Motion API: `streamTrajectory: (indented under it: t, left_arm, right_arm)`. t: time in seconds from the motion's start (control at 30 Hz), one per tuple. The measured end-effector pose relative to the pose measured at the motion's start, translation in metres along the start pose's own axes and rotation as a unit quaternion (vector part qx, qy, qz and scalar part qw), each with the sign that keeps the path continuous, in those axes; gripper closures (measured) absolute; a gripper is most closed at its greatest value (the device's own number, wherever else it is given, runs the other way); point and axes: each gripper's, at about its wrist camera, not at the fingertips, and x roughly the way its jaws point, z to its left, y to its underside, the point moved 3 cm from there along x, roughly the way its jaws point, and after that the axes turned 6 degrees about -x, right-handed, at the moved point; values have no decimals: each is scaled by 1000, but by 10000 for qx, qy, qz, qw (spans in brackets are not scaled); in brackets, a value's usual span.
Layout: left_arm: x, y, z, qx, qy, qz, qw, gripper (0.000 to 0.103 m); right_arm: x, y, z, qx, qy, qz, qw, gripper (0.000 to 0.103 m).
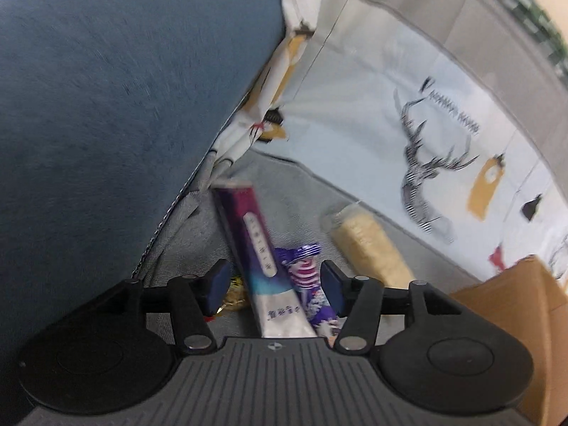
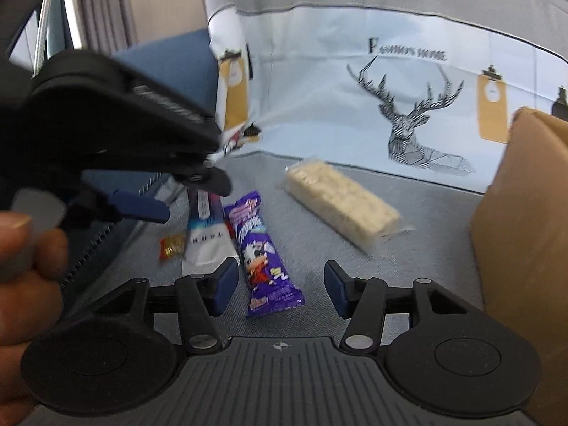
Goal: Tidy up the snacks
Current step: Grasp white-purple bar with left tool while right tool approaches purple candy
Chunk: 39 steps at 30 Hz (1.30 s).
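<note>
The left gripper [image 1: 273, 285] is hovering wide open over the long purple-and-white packet [image 1: 261, 259] on the grey cushion [image 1: 301, 191] — best straddling it squarely before closing — while the right gripper [image 2: 280, 289], equally open and empty, is waiting above the purple snack bar [image 2: 264, 255].

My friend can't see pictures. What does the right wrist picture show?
An open right gripper hovers over a purple snack bar on a grey sofa seat. Nearby lie a white-and-purple packet, a small orange candy and a pale rice bar; the left gripper reaches in from the left.
</note>
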Motion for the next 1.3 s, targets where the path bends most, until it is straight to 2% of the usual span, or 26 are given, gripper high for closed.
streamTrajectory:
  t: [0.13,0.17,0.2,0.23,0.27,0.3,0.37,0.43,0.5,0.6,0.83,0.97,1.03,1.13,1.2,1.3]
  left_arm:
    - [13,2,1,2,-126,153,9998,47]
    - [15,2,0,77,-219,174,9996,57]
    - [16,3,-1,147,-255,226,9993,68]
    - [17,4,-1,175,-242,290,9991,69]
    - [16,6,-1,184,-236,319,9990,74]
    - [15,7,-1,222,-240,318,9990,80]
    - [7,9,-1,277,-218,260,9990,89]
    - [-2,11,0,247,-103,219,9994,91]
    - [-14,15,0,270,27,180,9995,98]
    - [-30,26,-3,235,245,306,9990,98]
    - [-84,68,-7,358,512,791,9949,98]
    - [-112,105,-3,505,283,1049,9928,98]
    - [-123,125,0,392,221,1004,9939,98]
    - [-134,160,6,-17,247,808,9964,98]
    - [-137,185,8,-130,329,629,9974,98]
    - [-137,211,14,-357,526,648,9959,98]
  right_arm:
    - [15,5,1,-41,-91,280,9996,48]
    - [17,6,2,-69,-75,272,9996,49]
    - [17,7,4,-159,-29,238,9996,56]
    - [16,7,6,-245,-14,224,9994,65]
    - [15,7,7,-298,-26,196,9994,65]
    - [14,7,6,-298,-45,186,9994,74]
    - [11,7,4,-238,-109,175,9995,79]
    - [4,7,1,-144,-137,201,9996,86]
    - [-7,3,0,-116,-213,189,9995,88]
    - [-31,0,2,-328,-173,168,9992,89]
    - [-92,23,-6,23,-359,451,9983,91]
    - [-126,44,-4,324,-497,653,9961,91]
    - [-141,56,-2,484,-499,704,9951,91]
    - [-166,78,4,615,-305,521,9963,91]
    - [-179,98,9,691,-107,240,9973,91]
    - [-186,121,13,643,96,-27,9979,91]
